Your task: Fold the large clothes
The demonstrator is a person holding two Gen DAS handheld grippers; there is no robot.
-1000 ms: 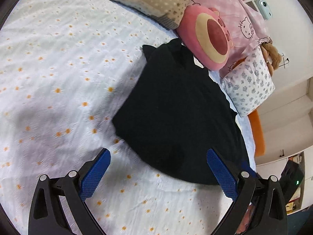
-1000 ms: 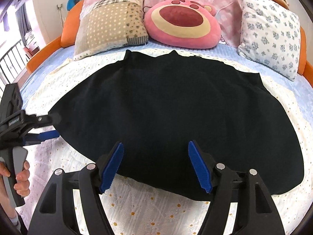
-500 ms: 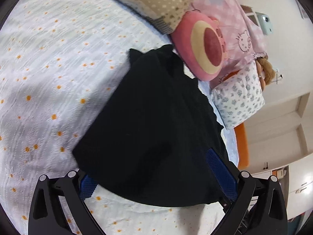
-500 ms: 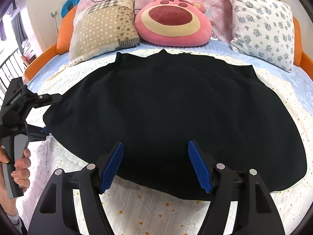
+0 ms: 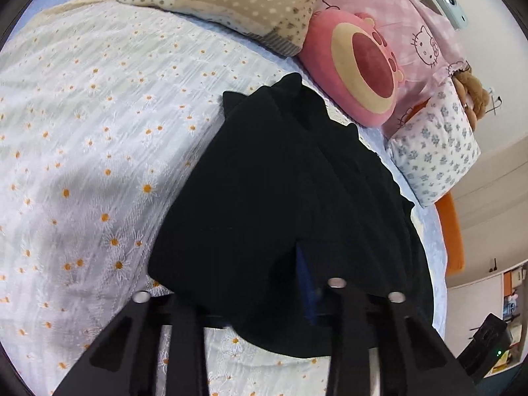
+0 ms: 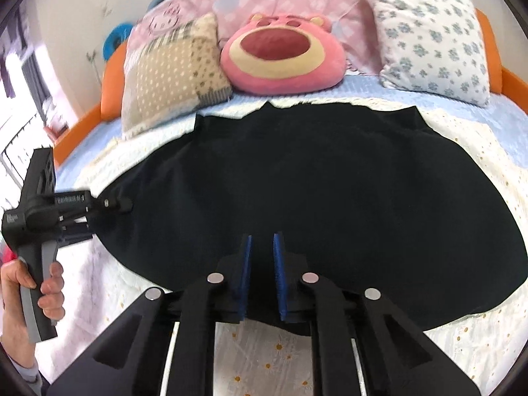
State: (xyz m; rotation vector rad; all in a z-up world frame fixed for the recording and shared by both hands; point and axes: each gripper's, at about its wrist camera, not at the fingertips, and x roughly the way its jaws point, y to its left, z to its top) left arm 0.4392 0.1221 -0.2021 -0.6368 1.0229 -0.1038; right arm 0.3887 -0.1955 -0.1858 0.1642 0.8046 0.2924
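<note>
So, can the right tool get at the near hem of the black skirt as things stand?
Probably yes. The right tool is already at the near hem of the black skirt, its jaws closing with the fabric between them. Nothing lies in the way; the left tool works the far left edge.

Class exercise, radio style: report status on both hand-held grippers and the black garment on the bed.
Left hand-held gripper closing on the black garment at its side edge. Right hand-held gripper closing on its near hem. Garment spread flat on the bedspread. Nothing lying on it.

Orange-edged bed [image 6: 112,99], daisy-print cover [image 5: 82,165], cushions [image 6: 432,39], white wall [image 6: 76,16], bright window [image 6: 19,76]
</note>
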